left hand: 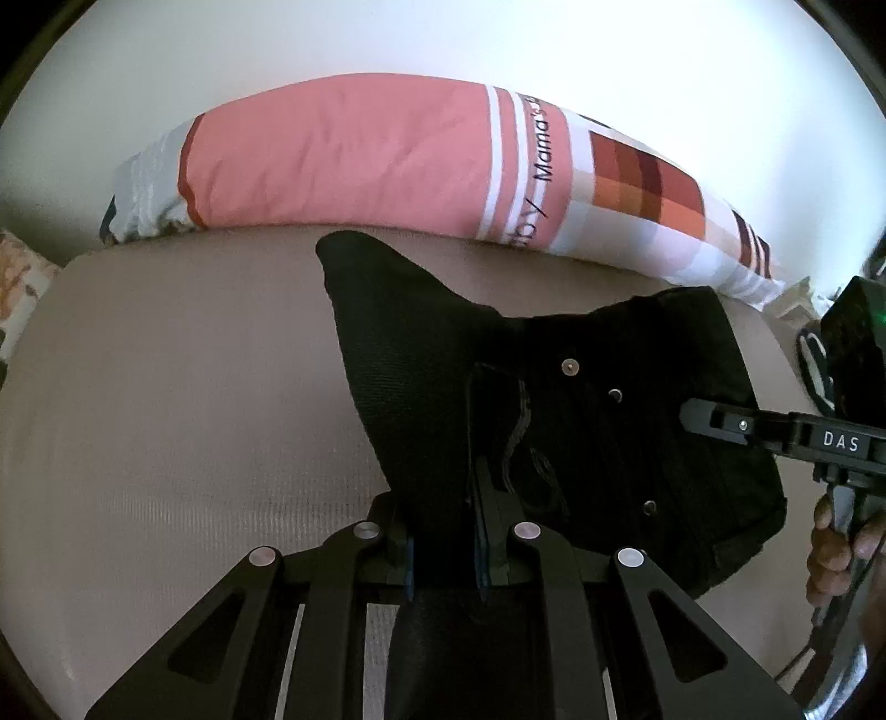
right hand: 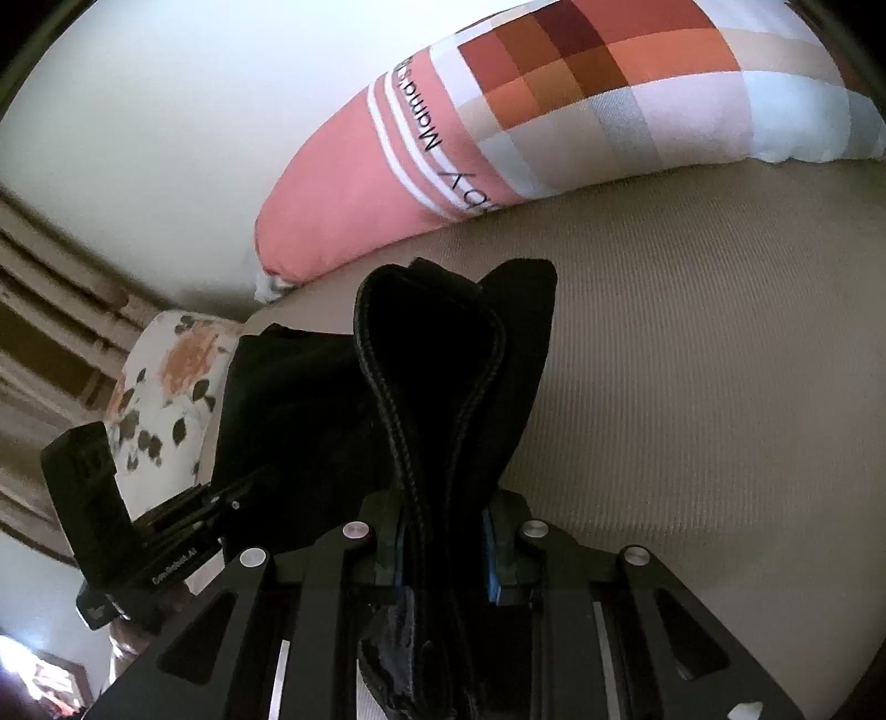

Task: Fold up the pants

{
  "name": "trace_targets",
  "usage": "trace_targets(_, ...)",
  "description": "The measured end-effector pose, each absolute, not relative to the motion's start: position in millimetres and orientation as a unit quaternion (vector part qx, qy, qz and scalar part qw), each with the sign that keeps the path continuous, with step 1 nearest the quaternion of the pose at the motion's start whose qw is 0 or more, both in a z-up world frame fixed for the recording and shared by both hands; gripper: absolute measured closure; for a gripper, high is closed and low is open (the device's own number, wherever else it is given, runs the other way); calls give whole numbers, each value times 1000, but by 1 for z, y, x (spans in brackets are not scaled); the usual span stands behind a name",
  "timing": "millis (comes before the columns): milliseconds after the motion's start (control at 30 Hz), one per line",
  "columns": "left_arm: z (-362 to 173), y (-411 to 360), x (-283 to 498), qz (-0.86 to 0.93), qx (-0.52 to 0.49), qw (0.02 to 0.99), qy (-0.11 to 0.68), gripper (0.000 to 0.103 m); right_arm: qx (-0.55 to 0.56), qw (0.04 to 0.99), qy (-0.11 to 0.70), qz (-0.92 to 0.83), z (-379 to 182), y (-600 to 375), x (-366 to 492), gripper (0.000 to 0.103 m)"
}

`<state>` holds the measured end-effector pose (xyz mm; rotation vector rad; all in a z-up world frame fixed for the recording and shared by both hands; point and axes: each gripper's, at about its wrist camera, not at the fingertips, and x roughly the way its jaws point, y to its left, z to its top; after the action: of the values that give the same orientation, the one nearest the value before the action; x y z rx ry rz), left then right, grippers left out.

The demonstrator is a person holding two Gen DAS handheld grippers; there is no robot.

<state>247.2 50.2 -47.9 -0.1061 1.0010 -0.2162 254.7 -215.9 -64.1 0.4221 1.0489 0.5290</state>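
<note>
A beige ribbed bed cover (left hand: 166, 387) filled the lower part of both views, smooth and evenly lit. Along its far edge lay a long pillow (left hand: 343, 160), mostly salmon pink, with white stripes, a line of dark lettering and a patch of red, orange and pale checks toward one end. Behind the pillow rose a plain white wall (left hand: 443, 39), bright with soft daylight. At the left end of the bed sat a white cushion (right hand: 166, 382) printed with orange flowers and dark leaves. Beyond that cushion, in the right wrist view, brown wooden slats (right hand: 50, 332) ran along the wall.
</note>
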Motion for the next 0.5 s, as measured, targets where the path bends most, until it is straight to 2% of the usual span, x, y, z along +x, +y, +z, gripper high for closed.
trace_targets(133, -62, 52, 266, -100, -49, 867, 486, 87, 195, 817, 494, 223, -75, -217, 268, 83)
trace_targets(200, -73, 54, 270, -91, -43, 865, 492, 85, 179, 824, 501, 193, -84, -218, 270, 79)
trace_targets(300, -87, 59, 268, -92, -39, 865, 491, 75, 137, 837, 503, 167, -95, -216, 267, 64)
trace_targets(333, -91, 61, 267, -89, -42, 866, 490, 69, 124, 840, 502, 162, -97, -214, 266, 63)
trace_targets(500, -100, 64, 262, -71, -41, 871, 484, 53, 111, 847, 499, 149, -98, -216, 257, 56)
